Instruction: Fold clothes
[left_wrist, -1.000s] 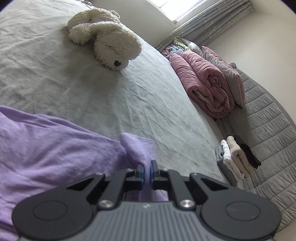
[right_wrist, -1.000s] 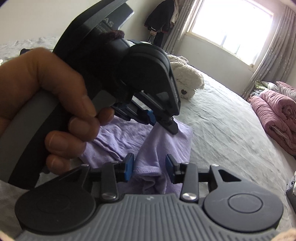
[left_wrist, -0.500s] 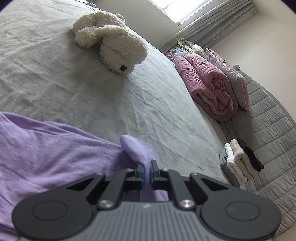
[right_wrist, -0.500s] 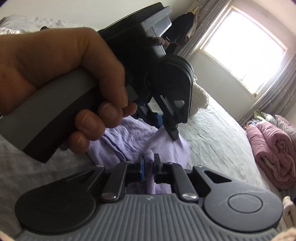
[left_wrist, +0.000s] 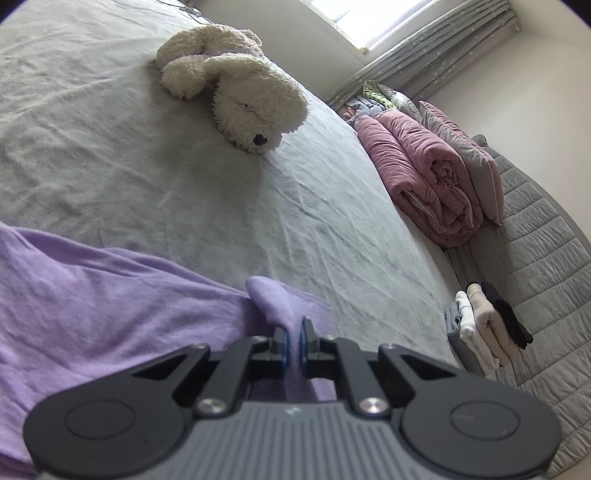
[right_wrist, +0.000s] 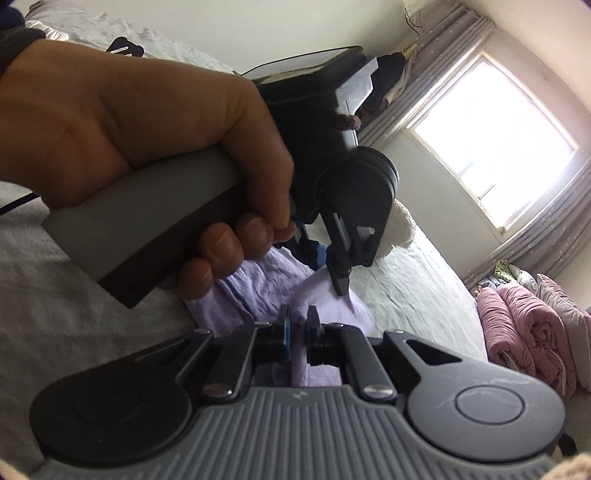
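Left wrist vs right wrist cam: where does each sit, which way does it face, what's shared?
Left wrist: on the left gripper, facing across the bed toward the plush dog; shut on the purple garment.
Right wrist: on the right gripper, facing the window; the left hand fills the frame.
Shared: garment, dog, pink quilt, left gripper.

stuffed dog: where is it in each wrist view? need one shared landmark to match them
Left wrist: stuffed dog lies in full view, upper centre, on the bed.
Right wrist: only a white patch shows, right of centre, behind the left tongs.
Shared landmark: the rolled pink quilt at the right.
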